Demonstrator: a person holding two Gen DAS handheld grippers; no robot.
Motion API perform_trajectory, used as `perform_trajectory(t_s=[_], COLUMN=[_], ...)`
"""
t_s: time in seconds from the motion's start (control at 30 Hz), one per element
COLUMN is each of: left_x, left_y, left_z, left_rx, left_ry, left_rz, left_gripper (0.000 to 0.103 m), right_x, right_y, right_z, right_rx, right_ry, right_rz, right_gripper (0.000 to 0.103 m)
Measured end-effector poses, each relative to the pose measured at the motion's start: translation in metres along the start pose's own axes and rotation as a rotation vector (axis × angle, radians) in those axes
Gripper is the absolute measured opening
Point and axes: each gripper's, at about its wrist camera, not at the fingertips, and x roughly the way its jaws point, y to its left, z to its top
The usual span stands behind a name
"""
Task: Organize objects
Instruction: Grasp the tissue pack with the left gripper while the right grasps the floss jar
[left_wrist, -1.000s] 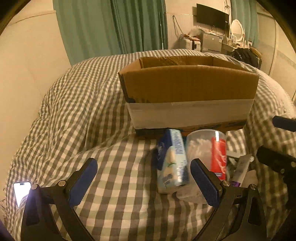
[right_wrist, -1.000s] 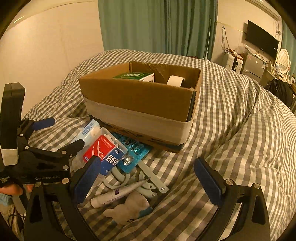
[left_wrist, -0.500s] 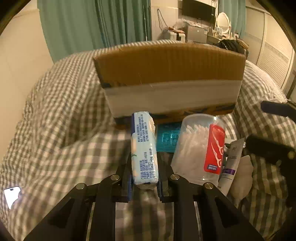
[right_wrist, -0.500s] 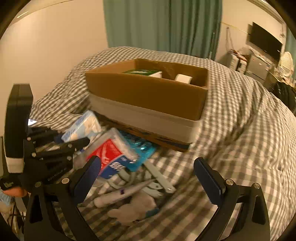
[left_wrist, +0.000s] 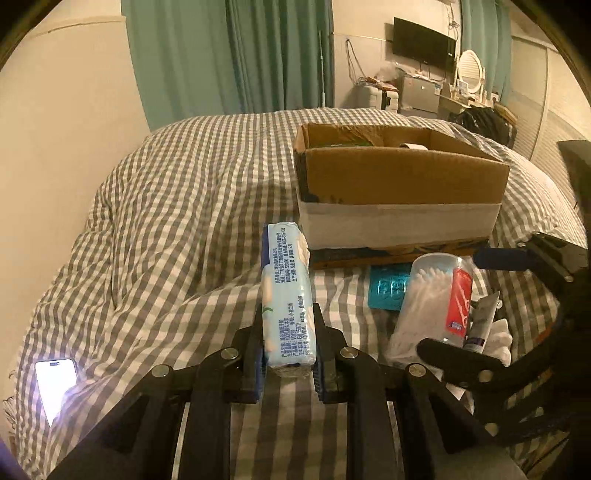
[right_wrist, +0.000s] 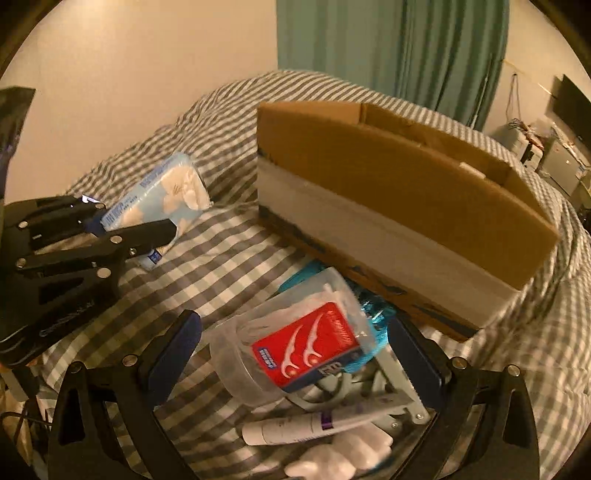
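One cardboard box (left_wrist: 399, 192), one tissue pack (left_wrist: 286, 291), one floss-pick tub (right_wrist: 295, 347). One tube (right_wrist: 314, 424), one phone (left_wrist: 55, 384). Two grippers.

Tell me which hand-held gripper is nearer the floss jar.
Right. The right hand-held gripper is open with its fingers on either side of the floss jar; the left hand-held gripper is off to the jar's side, shut on the tissue pack.

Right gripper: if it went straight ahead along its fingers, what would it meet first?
Most likely the clear floss-pick tub, lying on its side between the open fingers of the right gripper. The cardboard box stands beyond it. Depth is hard to judge through the fisheye.
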Motion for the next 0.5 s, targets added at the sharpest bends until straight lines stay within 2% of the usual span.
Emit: perform_trajectory(t_s=[0.17,0.5], left_x=[0.001,0.002], left_y=[-0.003,-0.004], left_z=[-0.005,-0.009], left_rx=[-0.009,-0.012], left_ry=[0.01,0.017], left_rz=[-0.011,-0.015], left_gripper=[0.02,0.02], right_x=[0.016,0.024], right_y=[0.005,0.027], right_z=[-0.003,-0.009], right_rx=[-0.025,-0.123], right_ry=[0.049,0.066], right_rz=[-0.008,-0.047], right_gripper=[0.101,0.103])
